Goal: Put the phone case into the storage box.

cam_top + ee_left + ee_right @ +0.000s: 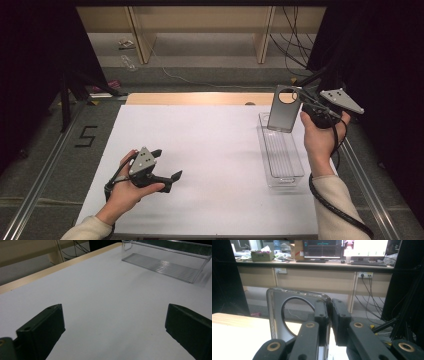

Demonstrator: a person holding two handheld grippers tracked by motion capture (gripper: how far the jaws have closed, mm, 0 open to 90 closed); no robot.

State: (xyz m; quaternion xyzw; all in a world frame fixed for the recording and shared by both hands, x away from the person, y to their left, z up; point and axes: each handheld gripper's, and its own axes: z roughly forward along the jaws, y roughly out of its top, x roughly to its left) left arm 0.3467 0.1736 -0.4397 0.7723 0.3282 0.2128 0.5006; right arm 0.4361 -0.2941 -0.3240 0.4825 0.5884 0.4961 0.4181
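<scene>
While the right gripper (304,106) clamps the grey panel (283,111) by its top corner above the clear tray (281,155), lower it squarely, keeping it upright. The left gripper (165,164) rests released, empty, well apart.

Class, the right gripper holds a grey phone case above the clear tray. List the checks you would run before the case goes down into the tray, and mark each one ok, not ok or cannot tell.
1. Right gripper grips the grey phone case by its edge, jaws shut on it: ok.
2. Case hangs upright, round hole at the top: ok.
3. Case sits over the far end of the clear tray: ok.
4. Tray holds nothing that would block the case: ok.
5. Left gripper is open and well away from the tray: ok.
6. Grip firm enough not to slip: cannot tell.
</scene>
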